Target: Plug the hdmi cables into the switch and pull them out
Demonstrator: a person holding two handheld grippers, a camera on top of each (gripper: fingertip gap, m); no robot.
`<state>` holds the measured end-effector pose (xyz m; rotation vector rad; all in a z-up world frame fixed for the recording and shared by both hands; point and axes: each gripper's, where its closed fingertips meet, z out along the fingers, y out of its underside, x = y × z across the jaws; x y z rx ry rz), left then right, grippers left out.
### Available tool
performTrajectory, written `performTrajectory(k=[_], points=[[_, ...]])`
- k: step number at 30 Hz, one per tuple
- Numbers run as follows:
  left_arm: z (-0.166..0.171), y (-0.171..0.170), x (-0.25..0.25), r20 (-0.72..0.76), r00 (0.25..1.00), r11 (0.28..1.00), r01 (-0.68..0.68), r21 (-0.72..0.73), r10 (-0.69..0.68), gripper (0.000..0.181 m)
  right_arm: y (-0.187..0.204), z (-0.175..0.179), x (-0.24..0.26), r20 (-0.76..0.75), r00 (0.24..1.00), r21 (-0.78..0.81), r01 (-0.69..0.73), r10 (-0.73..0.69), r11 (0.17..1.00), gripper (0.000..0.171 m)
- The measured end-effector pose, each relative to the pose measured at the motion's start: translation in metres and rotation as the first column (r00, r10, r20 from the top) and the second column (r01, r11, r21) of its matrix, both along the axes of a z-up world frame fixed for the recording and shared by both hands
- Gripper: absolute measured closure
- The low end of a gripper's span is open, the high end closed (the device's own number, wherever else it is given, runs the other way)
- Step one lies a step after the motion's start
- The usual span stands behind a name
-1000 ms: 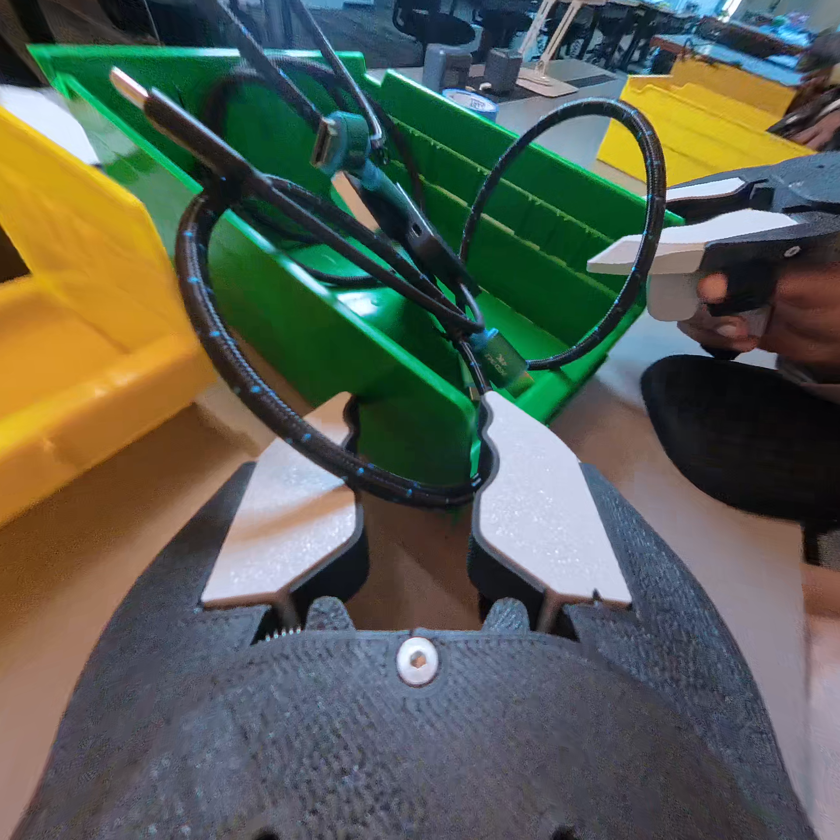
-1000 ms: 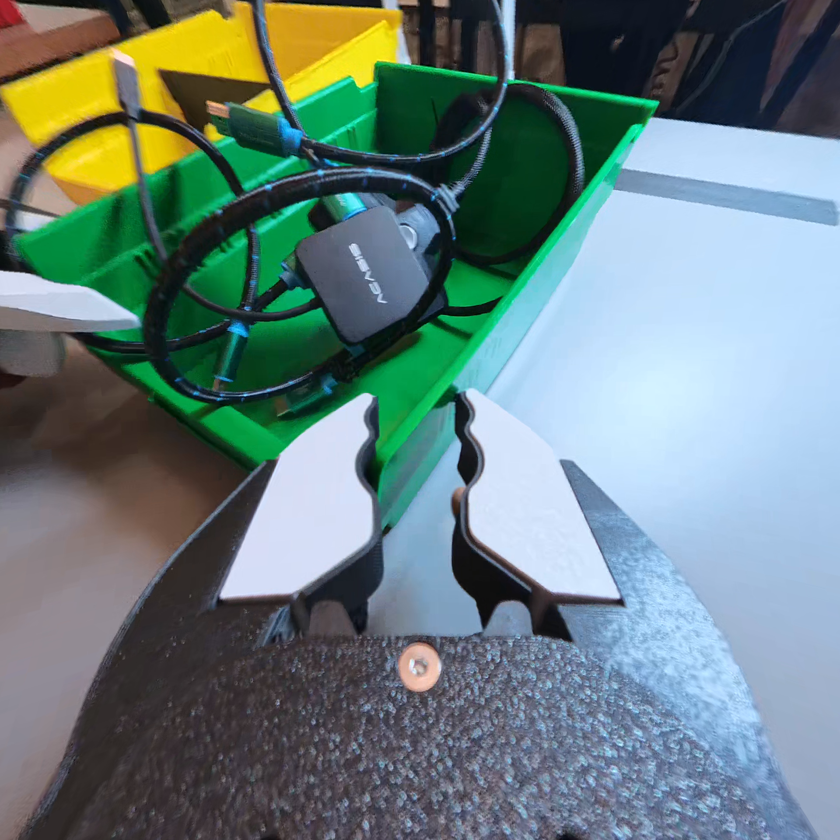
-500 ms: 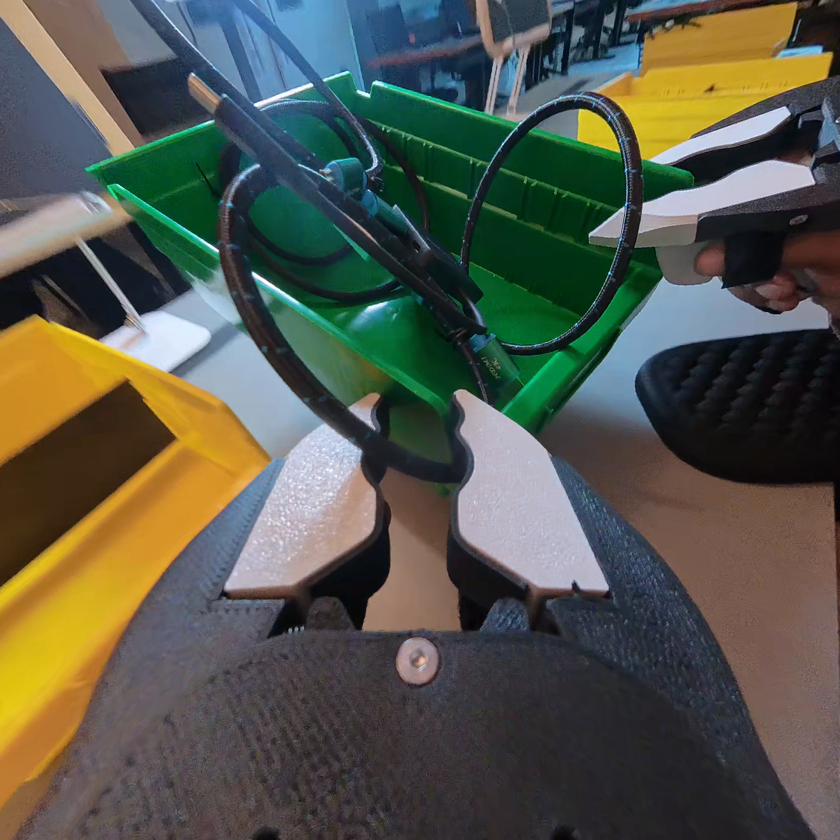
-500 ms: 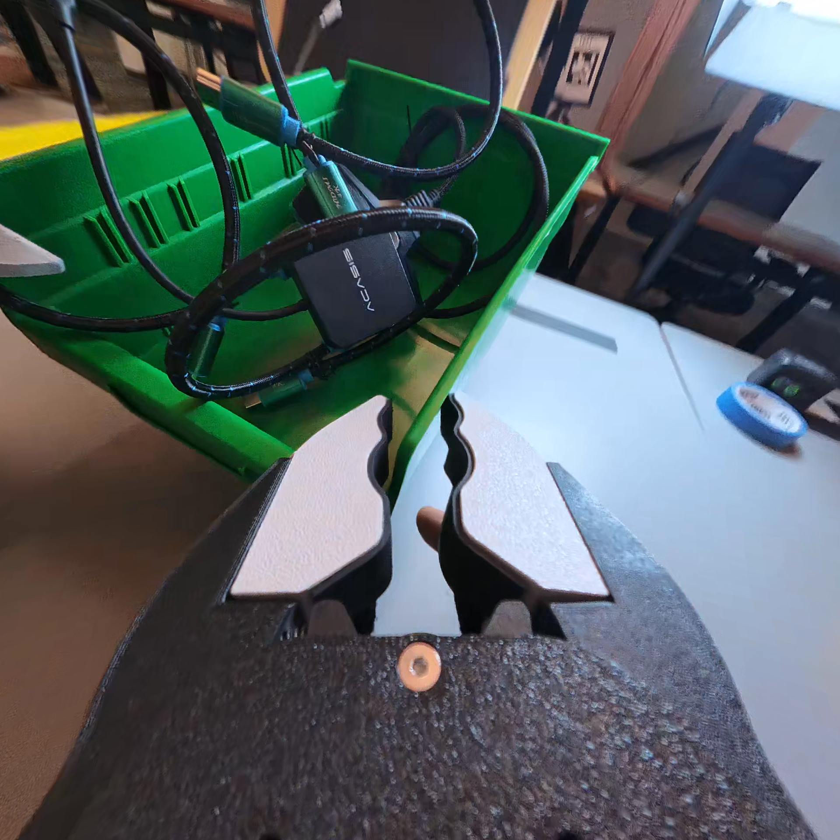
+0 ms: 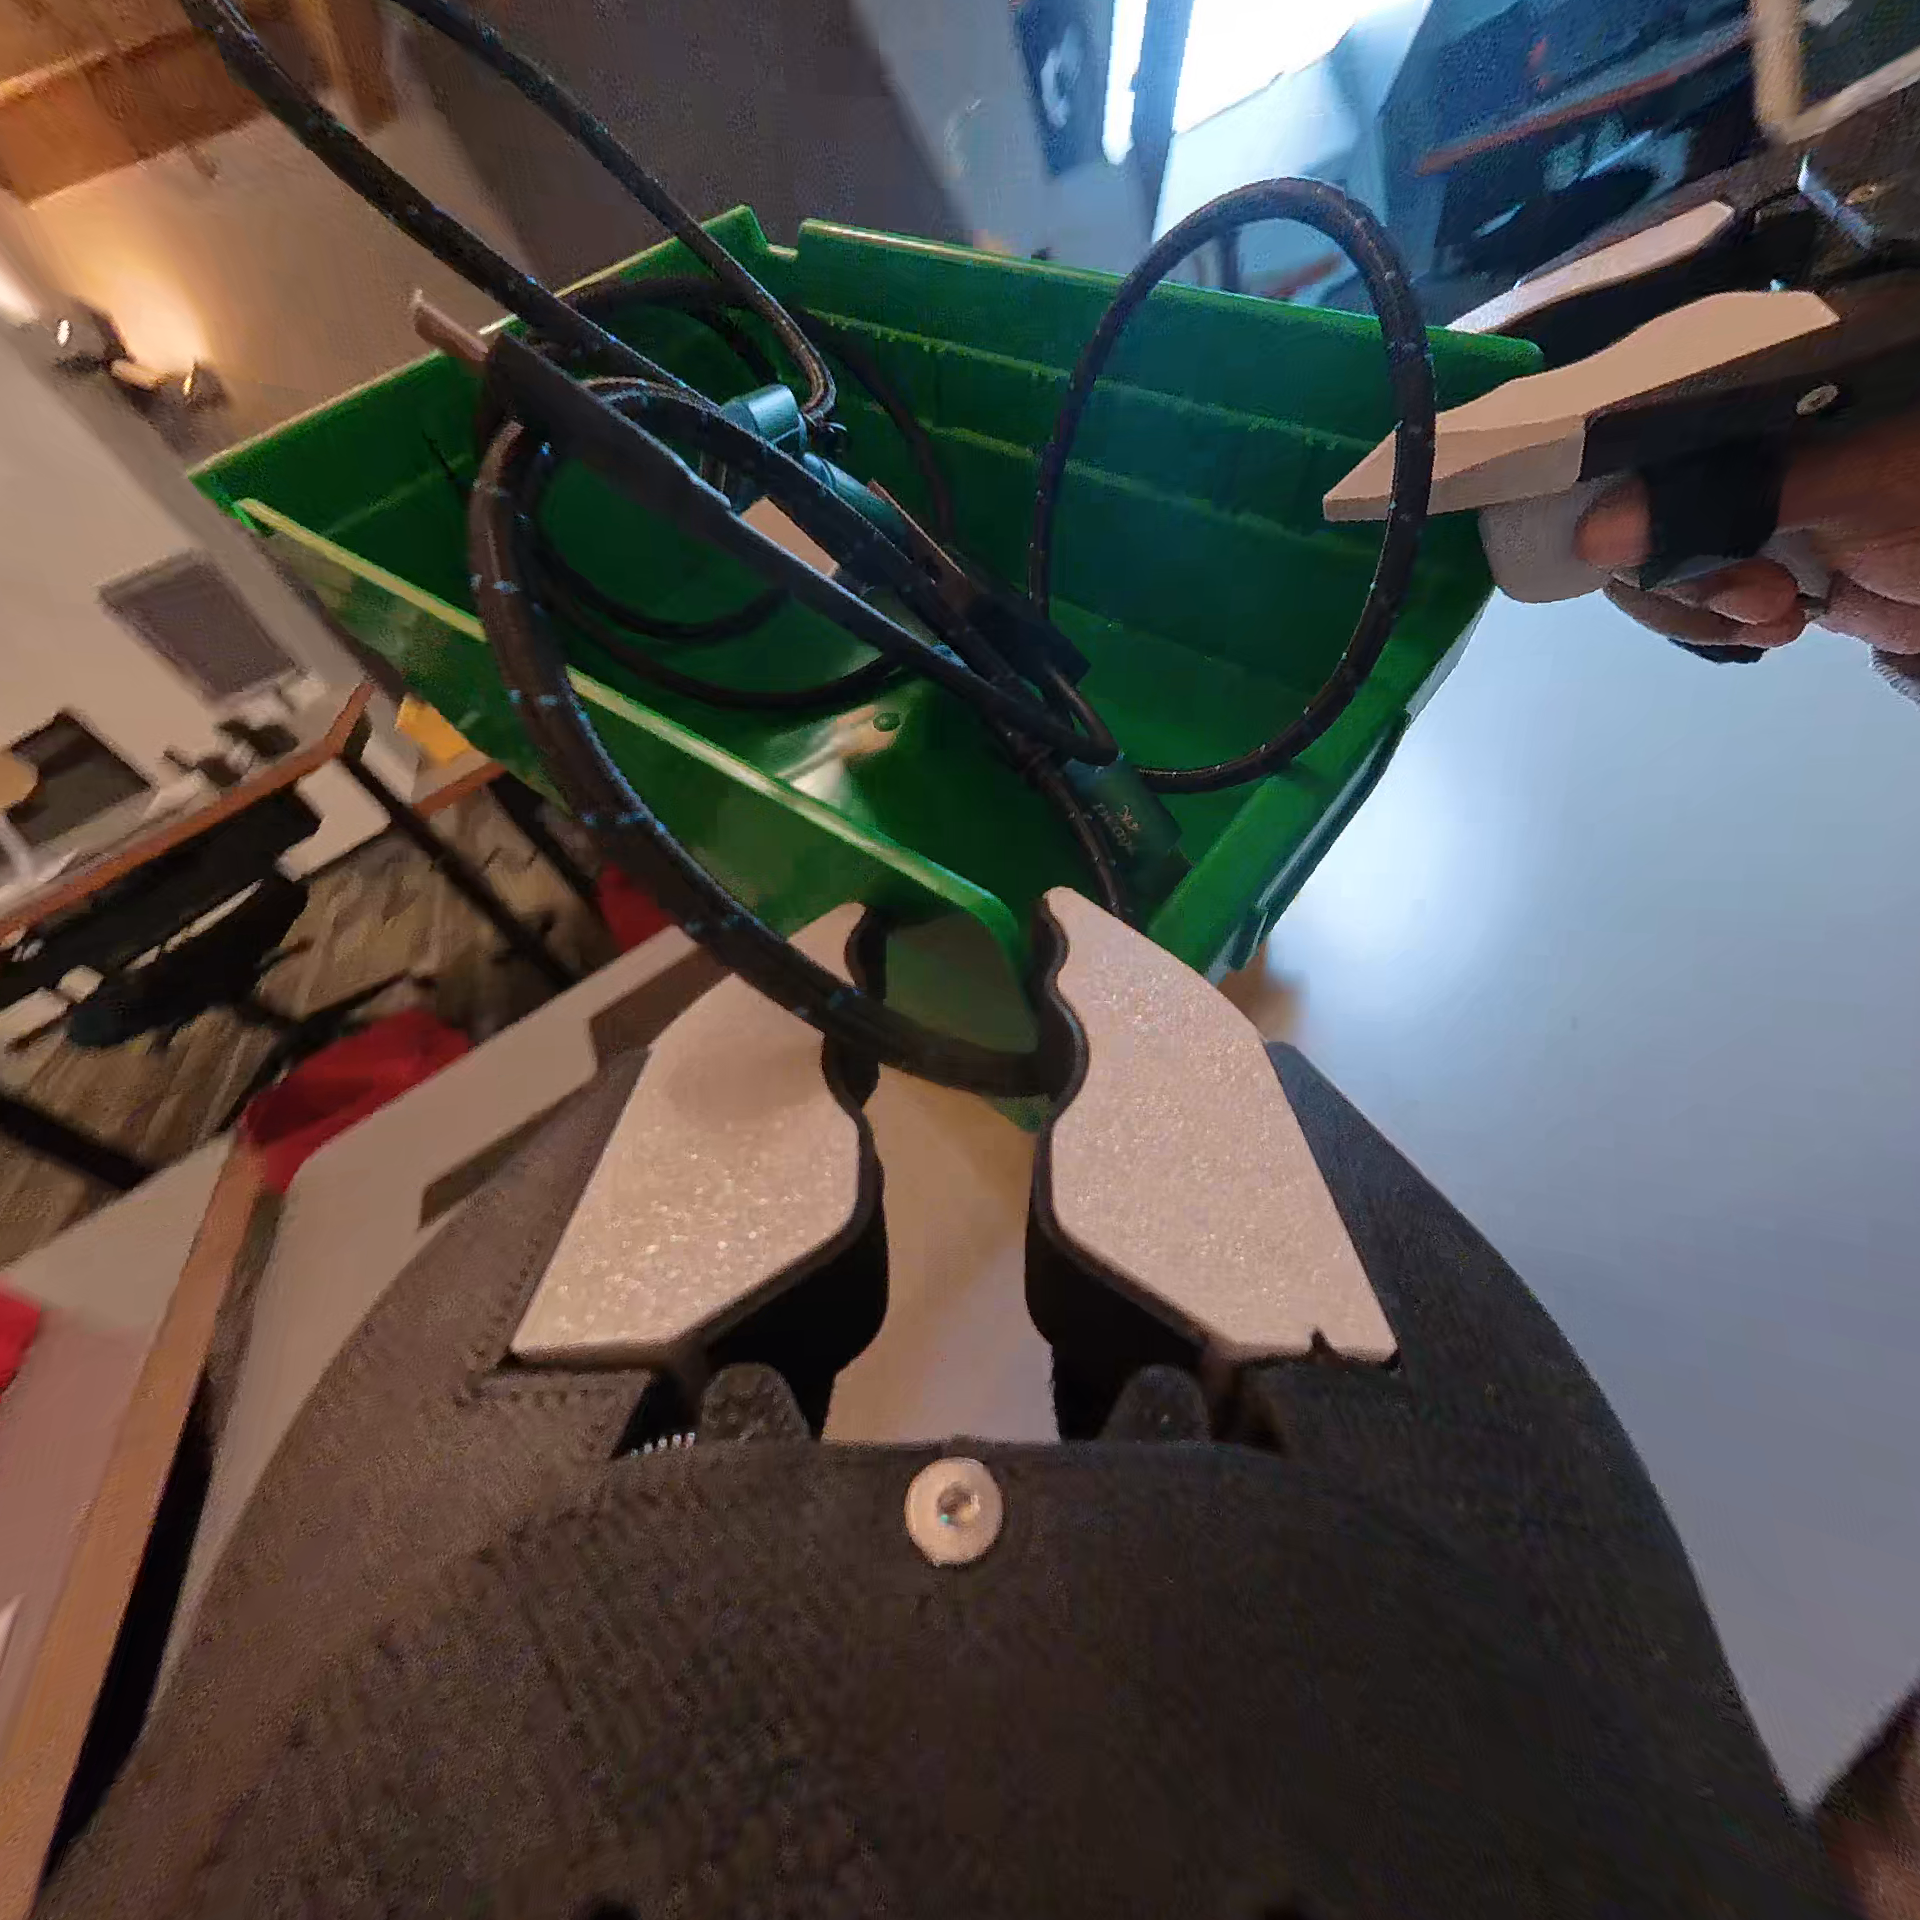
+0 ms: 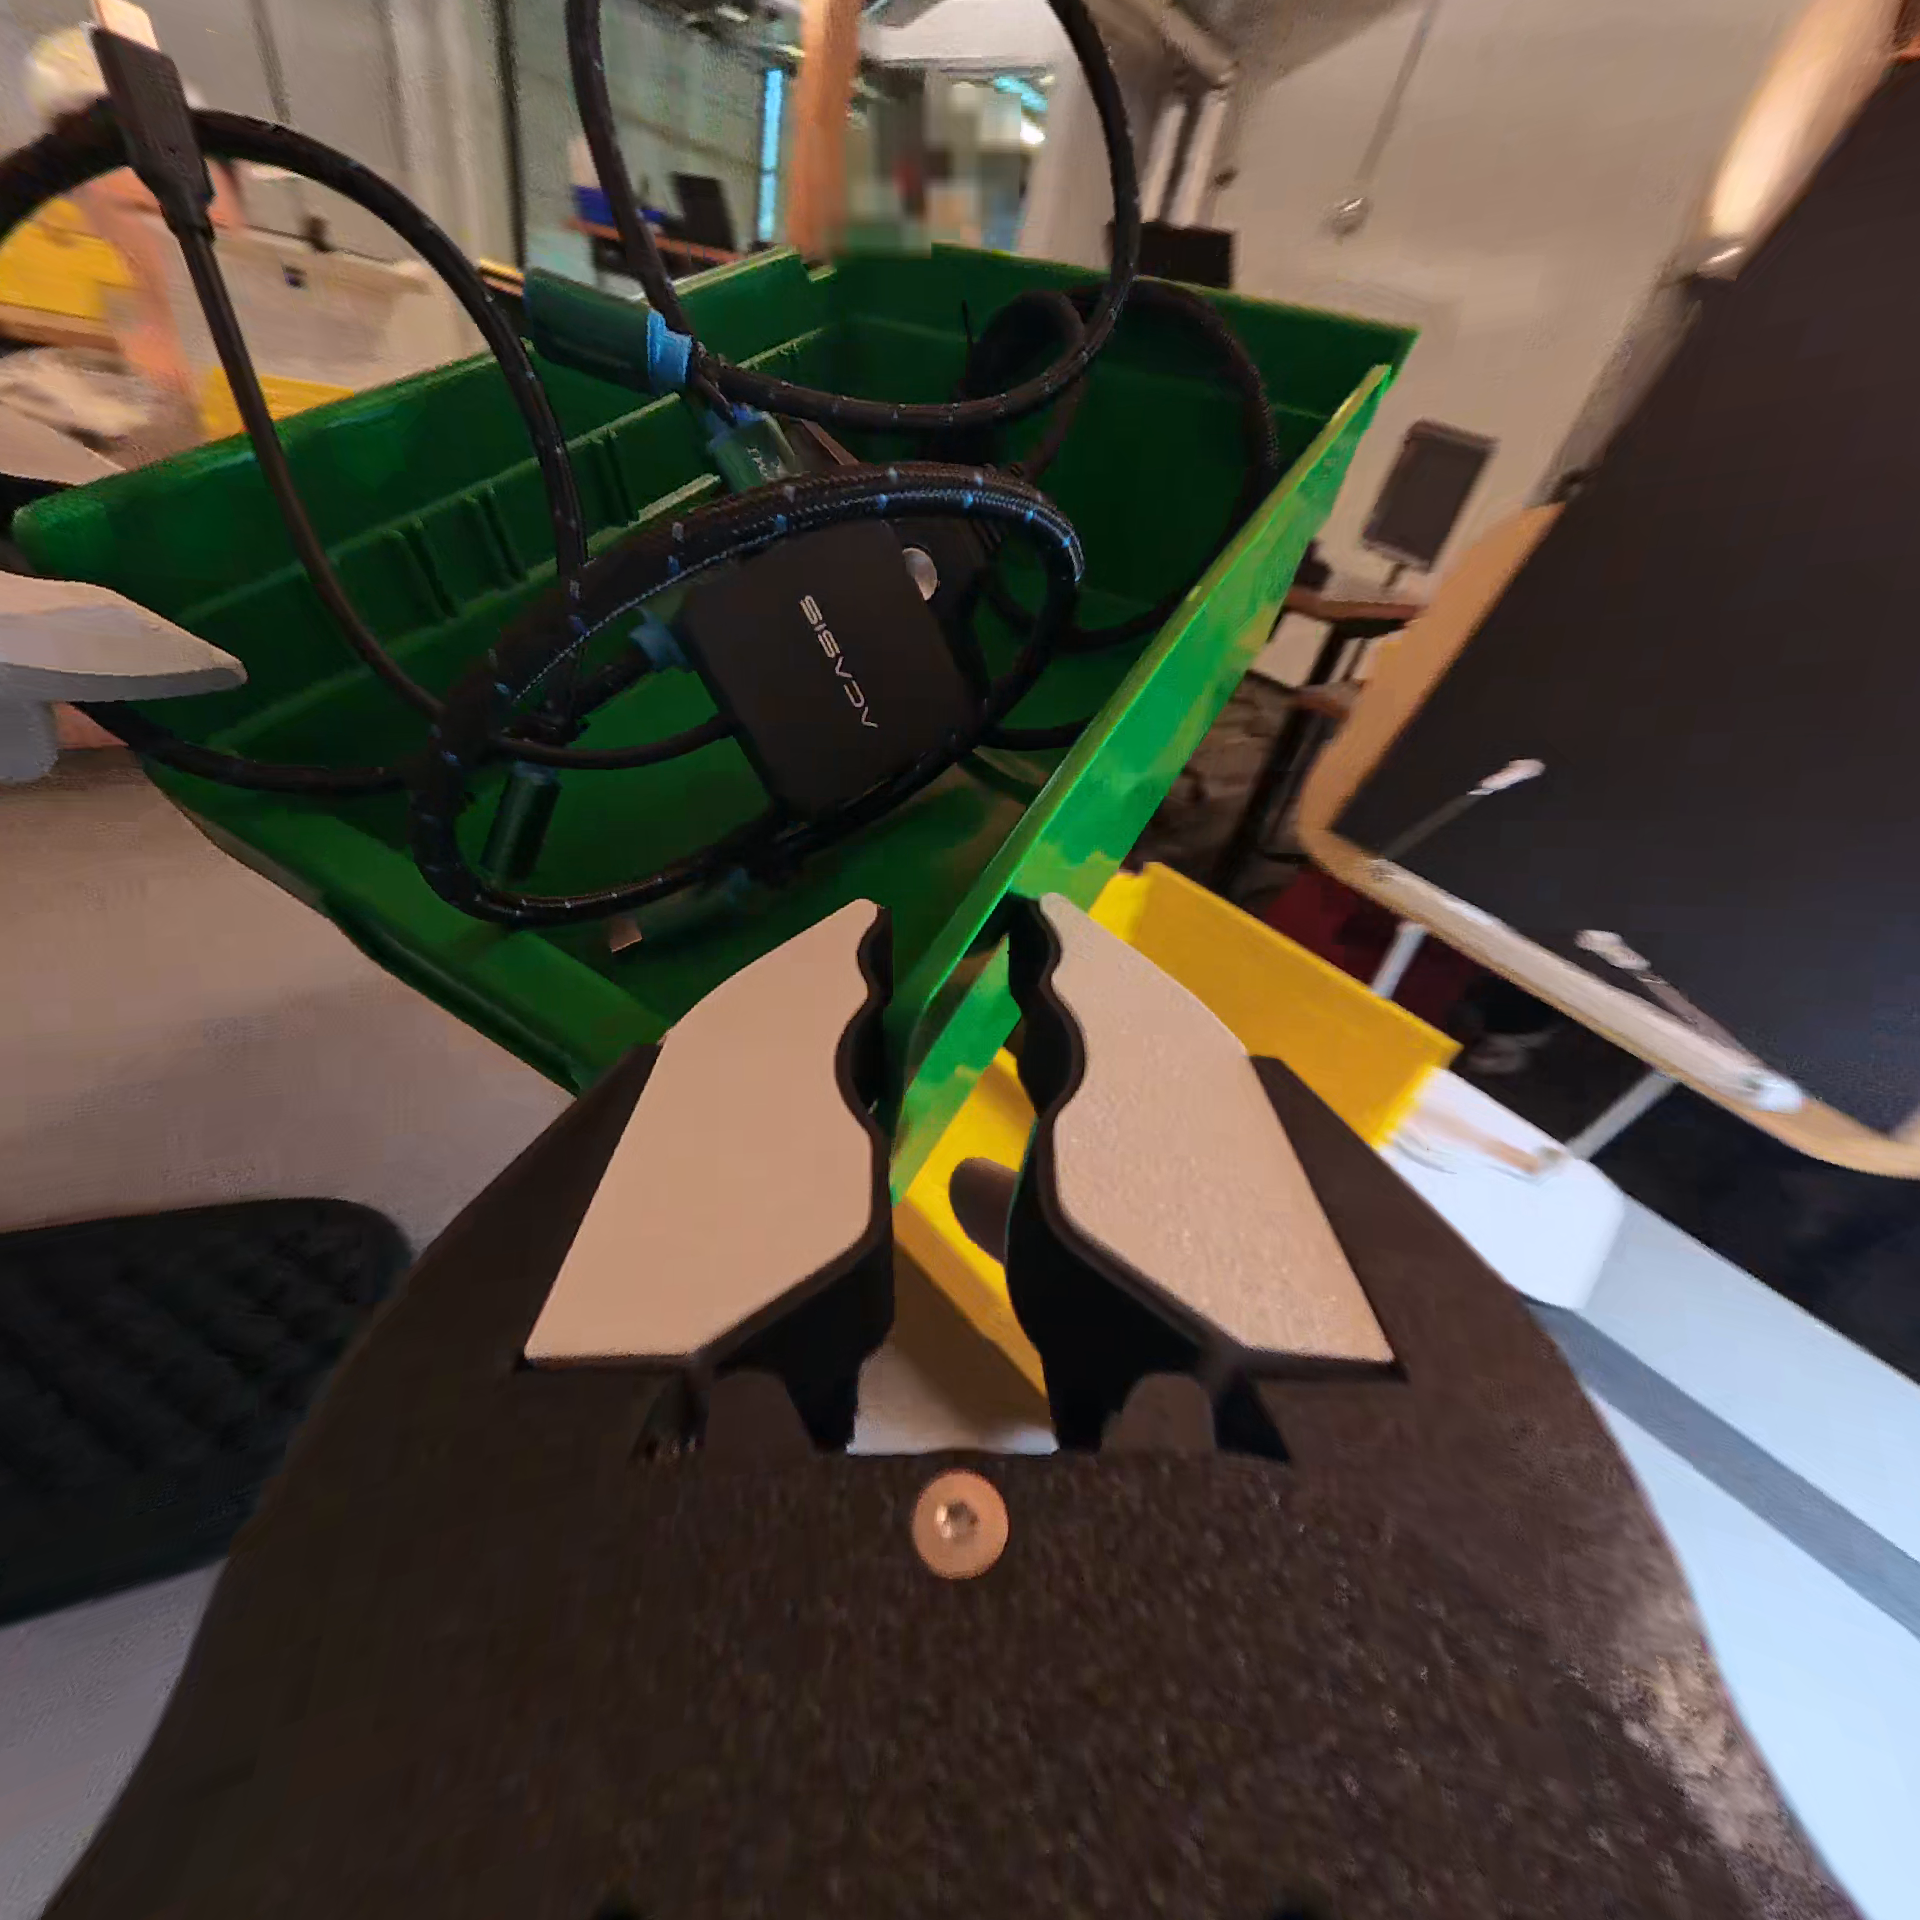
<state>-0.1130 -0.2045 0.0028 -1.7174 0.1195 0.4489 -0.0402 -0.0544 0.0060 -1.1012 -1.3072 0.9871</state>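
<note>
**Green bin pinched at both sides**

Green plastic fills both views: the bin [image 6: 1143, 727] sits tilted, each side wall clamped in a gripper. Left gripper [image 5: 951, 971] nips one wall, a braided cable [image 5: 644, 842] crossing its fingers; right gripper [image 6: 951, 977] nips the opposite wall. Just ahead of the right gripper lies the black switch [image 6: 831, 665] (lettered, wording left out) among tangled loops. Cable ends run off frame.

Open-plan office or lab: rows of desks [image 5: 156, 842], storage bins [image 6: 1278, 997]
</note>
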Motion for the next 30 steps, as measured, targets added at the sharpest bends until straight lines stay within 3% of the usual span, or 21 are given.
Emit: performTrajectory(k=[7, 11, 15, 18, 22, 26, 30], points=[[-0.083, -0.082, -0.07, 0.132, 0.98, 0.971, -0.117, -0.209, 0.146, 0.154, -0.073, -0.096, -0.09, 0.161, 0.968, -0.139, -0.17, 0.192, 0.976, 0.148], [-0.137, -0.086, -0.093, 0.237, 0.956, 0.959, -0.108, -0.264, 0.173, 0.154, -0.077, -0.144, -0.107, 0.242, 0.952, -0.144, -0.155, 0.187, 0.977, 0.146], [-0.185, -0.064, -0.112, 0.293, 0.932, 0.95, -0.129, -0.285, 0.215, 0.155, -0.056, -0.193, -0.116, 0.363, 0.921, -0.108, -0.108, 0.14, 0.988, 0.144], [-0.188, -0.045, -0.127, 0.314, 0.917, 0.961, -0.188, -0.205, 0.246, 0.153, -0.044, -0.193, -0.117, 0.362, 0.929, 0.007, -0.092, 0.084, 0.996, 0.139], [-0.18, -0.035, -0.129, 0.286, 0.935, 0.965, -0.15, -0.213, 0.208, 0.144, -0.034, -0.186, -0.106, 0.354, 0.932, 0.018, -0.091, 0.079, 0.996, 0.137], [-0.153, -0.059, -0.146, 0.213, 0.946, 0.96, -0.206, -0.188, 0.245, 0.13, -0.03, -0.174, -0.088, 0.35, 0.93, 0.0, -0.119, 0.112, 0.993, 0.129], [-0.117, -0.083, -0.151, 0.153, 0.953, 0.962, -0.247, -0.112, 0.263, 0.133, -0.012, -0.17, -0.074, 0.371, 0.924, 0.049, -0.113, 0.087, 0.992, 0.123]])
